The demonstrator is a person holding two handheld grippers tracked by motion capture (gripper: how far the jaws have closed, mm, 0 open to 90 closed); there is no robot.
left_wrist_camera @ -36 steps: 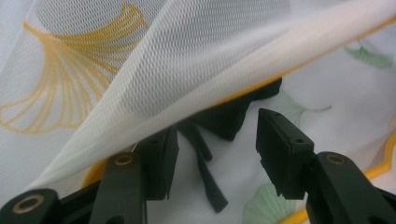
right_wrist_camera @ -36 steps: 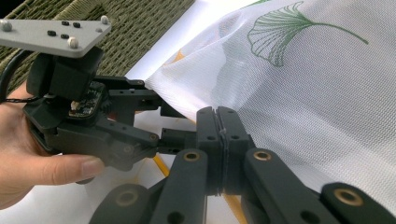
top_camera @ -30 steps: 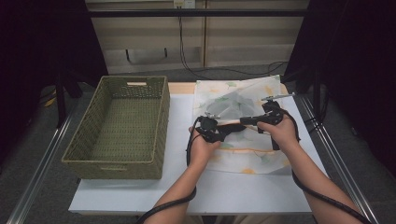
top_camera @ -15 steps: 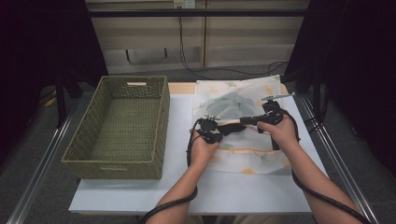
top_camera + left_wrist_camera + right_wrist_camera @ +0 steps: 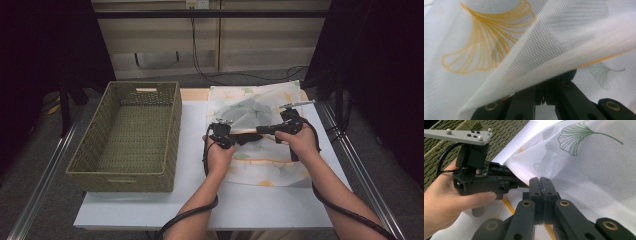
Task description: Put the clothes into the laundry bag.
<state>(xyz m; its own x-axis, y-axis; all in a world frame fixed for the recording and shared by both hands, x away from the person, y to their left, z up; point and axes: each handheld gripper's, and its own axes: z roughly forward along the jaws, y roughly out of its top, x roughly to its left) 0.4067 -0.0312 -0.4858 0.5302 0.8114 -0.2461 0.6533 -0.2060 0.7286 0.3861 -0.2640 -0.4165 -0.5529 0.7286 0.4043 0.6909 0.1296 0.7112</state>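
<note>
High view: left hand-held gripper [image 5: 239, 137] and right hand-held gripper [image 5: 261, 131], tips nearly meeting, each pinch the sheer leaf-print cloth [image 5: 260, 107] between pressed-together jaws, with the cloth spread beneath them on the counter [image 5: 200, 200].

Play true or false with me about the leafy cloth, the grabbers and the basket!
1. The woven basket has things in it. False: nothing lies inside it.
2. The right gripper is shut on the cloth. True.
3. The cloth has leaf prints. True.
4. The left gripper is wide open. False: its jaws have just closed on the cloth.
5. The basket sits on the cloth. False: it stands beside it, on the table.
</note>
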